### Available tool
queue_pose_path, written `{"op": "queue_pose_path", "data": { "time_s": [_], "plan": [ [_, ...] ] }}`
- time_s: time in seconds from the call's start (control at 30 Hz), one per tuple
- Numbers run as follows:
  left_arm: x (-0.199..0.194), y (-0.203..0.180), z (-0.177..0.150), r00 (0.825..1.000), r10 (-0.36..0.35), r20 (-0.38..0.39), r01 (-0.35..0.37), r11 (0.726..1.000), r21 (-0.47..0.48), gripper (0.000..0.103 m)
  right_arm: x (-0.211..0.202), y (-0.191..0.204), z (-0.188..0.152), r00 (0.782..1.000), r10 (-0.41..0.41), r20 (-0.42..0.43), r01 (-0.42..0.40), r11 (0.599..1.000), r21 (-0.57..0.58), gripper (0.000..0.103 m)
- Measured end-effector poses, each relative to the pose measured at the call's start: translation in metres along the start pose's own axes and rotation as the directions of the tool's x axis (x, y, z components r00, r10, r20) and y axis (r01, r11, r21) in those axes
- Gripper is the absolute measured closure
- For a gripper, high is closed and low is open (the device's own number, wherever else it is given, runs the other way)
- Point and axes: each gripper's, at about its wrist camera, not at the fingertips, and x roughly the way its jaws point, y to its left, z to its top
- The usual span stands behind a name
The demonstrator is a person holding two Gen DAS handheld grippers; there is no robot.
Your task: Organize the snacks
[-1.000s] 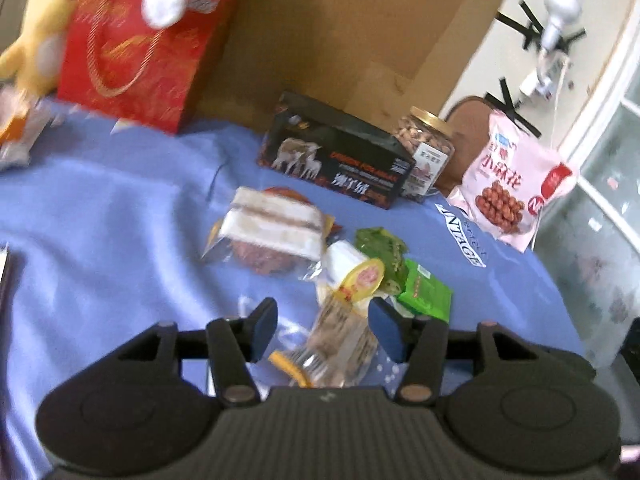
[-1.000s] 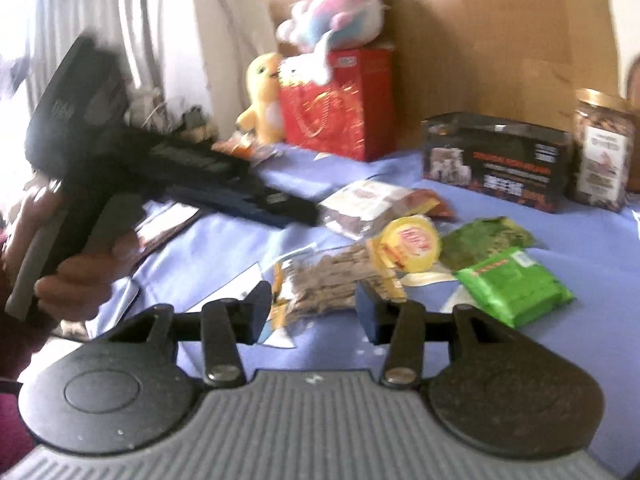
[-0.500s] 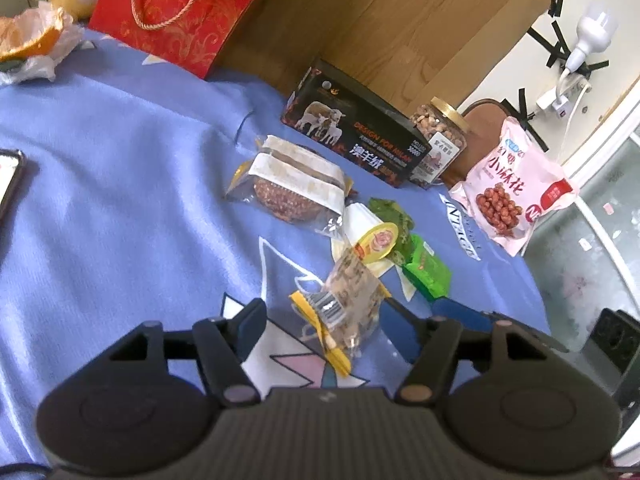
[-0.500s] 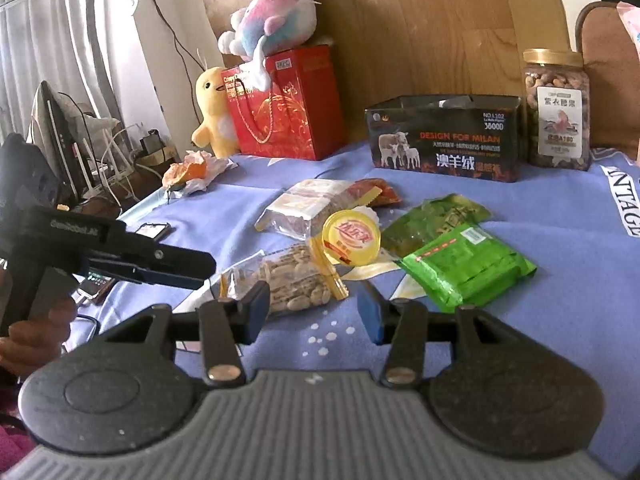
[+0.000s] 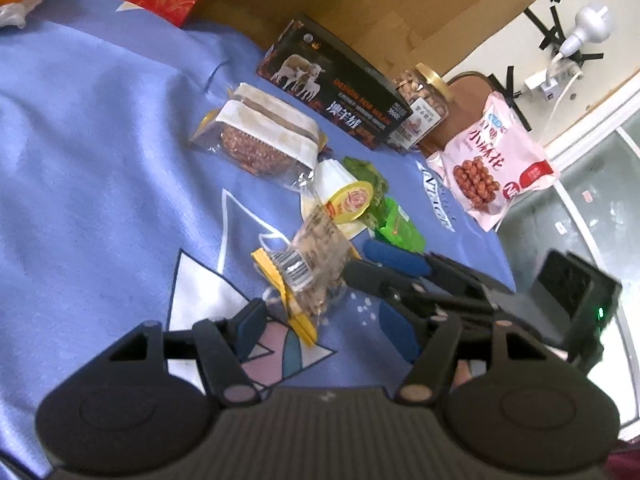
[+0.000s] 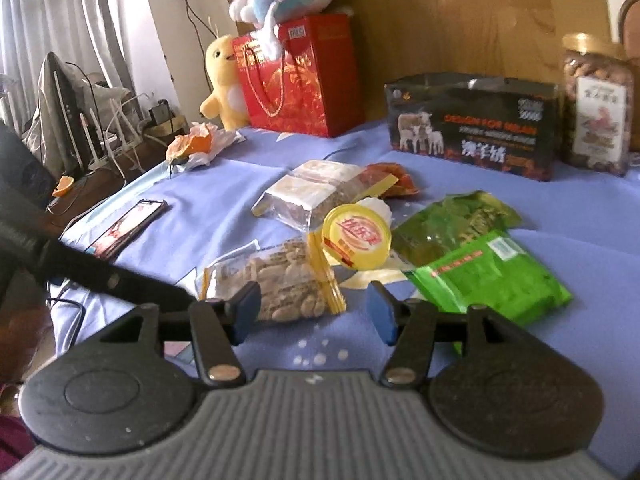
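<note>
Peanut bag: a clear plastic bag of shelled peanuts with yellow edges [image 6: 286, 285] lies on the blue cloth-covered tabletop [image 6: 208, 200], just ahead of both grippers.
Left gripper: the left gripper [image 5: 324, 330] stands open, its blue-padded jaws spread, the peanut bag's near end [image 5: 310, 270] in front of the gap; nothing is held.
Right gripper: the right gripper [image 6: 314, 312] is open too, empty, the bag just beyond its left finger; in the left wrist view it [image 5: 376, 268] reaches in from the right, close to the bag.
Jelly cup: a round yellow-lidded cup [image 6: 357, 238] touches the bag's far corner.
Green packs: a bright green foil pack [image 6: 490, 276] lies to the right, overlapping a darker green pouch [image 6: 456, 216].
Cake pack: a clear wrapped cake with white label [image 6: 316, 192] sits behind the cup.
Back row: a black carton printed with sheep [image 6: 472, 124], a gold-lidded clear jar of nuts [image 6: 596, 104], a red gift bag [image 6: 300, 76].
Far right: a pink snack bag [image 5: 492, 164] leans beyond the jar.
</note>
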Motion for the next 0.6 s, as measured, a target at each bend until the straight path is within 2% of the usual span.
{"op": "queue_pose_path", "data": {
  "time_s": [0.13,0.17,0.33,0.5,0.6],
  "plan": [
    [-0.001,0.003,0.006,0.999,0.029,0.018,-0.029,1.000,-0.004,0.048,0.003,0.000,0.001,0.994,0.108,-0.024,-0.107,0.994,0.040,0.041],
    [-0.003,0.005,0.008,0.999,0.037,0.027,-0.037,0.999,-0.010,0.048,0.001,0.003,-0.001,0.991,0.128,-0.026,-0.127,0.991,0.036,0.044],
    [-0.011,0.014,0.018,0.996,0.058,0.064,-0.055,0.998,-0.043,0.048,-0.011,0.011,-0.007,0.981,0.191,-0.035,-0.191,0.981,-0.012,0.045],
    [0.000,0.008,0.017,0.996,0.069,0.057,-0.067,0.997,-0.023,0.048,-0.002,0.026,-0.009,0.996,0.074,-0.041,-0.079,0.985,-0.153,0.040],
    [0.004,0.000,0.015,0.994,0.089,0.067,-0.090,0.996,0.019,0.048,0.004,0.034,-0.010,0.998,0.049,-0.031,-0.054,0.976,-0.209,0.040]
  ]
}}
